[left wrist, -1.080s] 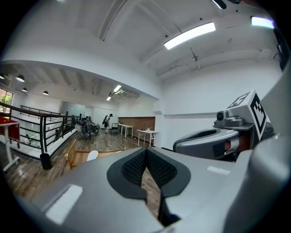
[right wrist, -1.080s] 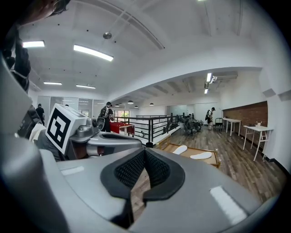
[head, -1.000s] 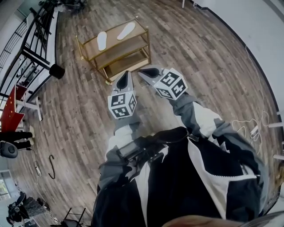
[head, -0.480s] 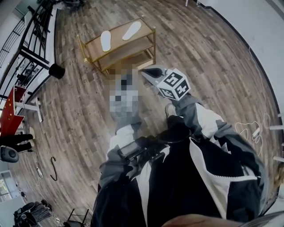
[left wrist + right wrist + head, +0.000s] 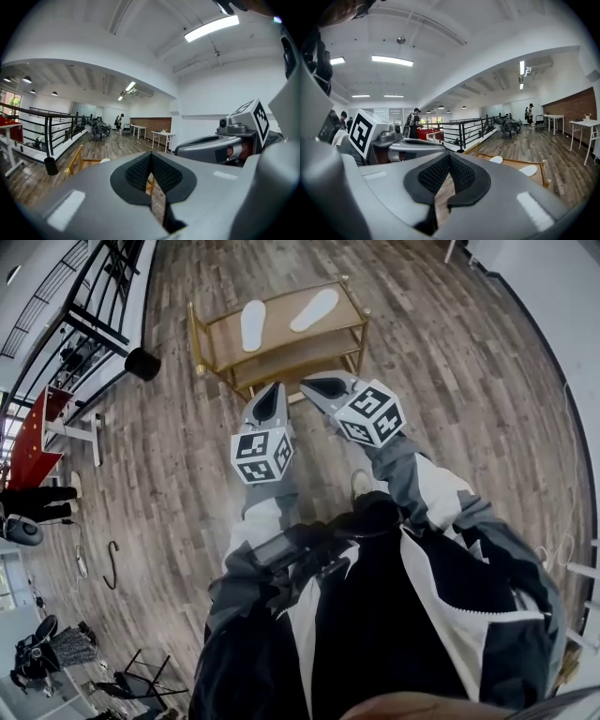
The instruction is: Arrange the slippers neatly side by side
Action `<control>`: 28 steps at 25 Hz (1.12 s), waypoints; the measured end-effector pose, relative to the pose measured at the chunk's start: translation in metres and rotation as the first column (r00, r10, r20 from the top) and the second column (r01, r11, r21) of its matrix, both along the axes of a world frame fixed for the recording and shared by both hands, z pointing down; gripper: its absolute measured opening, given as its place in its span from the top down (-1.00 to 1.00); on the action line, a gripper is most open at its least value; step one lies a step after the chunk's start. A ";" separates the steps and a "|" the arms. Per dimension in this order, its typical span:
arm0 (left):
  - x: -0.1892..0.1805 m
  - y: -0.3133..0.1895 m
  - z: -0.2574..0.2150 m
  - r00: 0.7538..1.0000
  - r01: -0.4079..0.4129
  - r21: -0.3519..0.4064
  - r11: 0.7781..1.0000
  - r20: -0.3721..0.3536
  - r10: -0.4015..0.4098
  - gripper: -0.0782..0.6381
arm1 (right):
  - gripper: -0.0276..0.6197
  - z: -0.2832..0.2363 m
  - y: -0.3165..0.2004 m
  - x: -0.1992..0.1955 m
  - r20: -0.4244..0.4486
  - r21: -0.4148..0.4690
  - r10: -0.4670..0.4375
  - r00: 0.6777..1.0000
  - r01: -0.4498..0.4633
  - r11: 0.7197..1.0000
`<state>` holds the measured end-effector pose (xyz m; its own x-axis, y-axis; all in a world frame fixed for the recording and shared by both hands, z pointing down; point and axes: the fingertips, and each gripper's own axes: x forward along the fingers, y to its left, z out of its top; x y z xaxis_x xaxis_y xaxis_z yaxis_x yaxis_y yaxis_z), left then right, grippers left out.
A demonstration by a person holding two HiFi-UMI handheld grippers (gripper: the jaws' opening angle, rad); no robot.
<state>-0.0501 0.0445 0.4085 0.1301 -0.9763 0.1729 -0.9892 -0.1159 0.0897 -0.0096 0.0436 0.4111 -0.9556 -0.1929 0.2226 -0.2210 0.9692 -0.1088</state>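
A person in a black, white and grey jacket (image 5: 403,615) stands on a wood-plank floor (image 5: 441,362), holding the left gripper (image 5: 276,388) and the right gripper (image 5: 306,384) out in front. Both are aimed toward a gold rack (image 5: 281,337) a little way ahead. Both pairs of fingers are pressed together with nothing between them (each gripper view shows the black ribbed pads meeting along a seam). The two grippers' tips sit near each other, the right one angled in toward the left.

Two white slippers lie flat on the rack's top shelf. The left slipper (image 5: 252,324) runs nearly straight across the shelf's depth and the right slipper (image 5: 314,309) lies tilted. A strip of bare shelf separates them, and their far ends spread wider apart than their near ends. Neither gripper touches the rack or a slipper.

A black bin (image 5: 142,364) stands on the floor to the rack's left, near a black railing (image 5: 108,287), and a red table (image 5: 33,442) shows at the head view's left edge. In the right gripper view, people (image 5: 412,123) stand in the background by the railing, and white tables (image 5: 553,119) line a brick wall (image 5: 581,105) at the right.
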 end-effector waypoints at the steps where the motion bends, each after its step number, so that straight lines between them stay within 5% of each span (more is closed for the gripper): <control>1: -0.002 -0.012 -0.001 1.000 0.010 0.002 1.000 0.002 -0.010 0.76 | 0.90 -0.001 -0.010 -0.003 0.001 0.001 -0.018 1.000 0.018 1.000; 17: -0.017 -0.126 -0.003 0.991 0.131 0.003 0.991 0.002 -0.131 0.76 | 0.90 -0.006 -0.138 -0.008 0.014 0.010 -0.096 0.995 0.096 0.995; 28: -0.070 -0.196 -0.001 0.994 0.102 0.028 0.994 -0.044 -0.101 0.76 | 0.90 0.005 -0.203 -0.060 -0.009 0.011 -0.051 0.999 0.051 0.999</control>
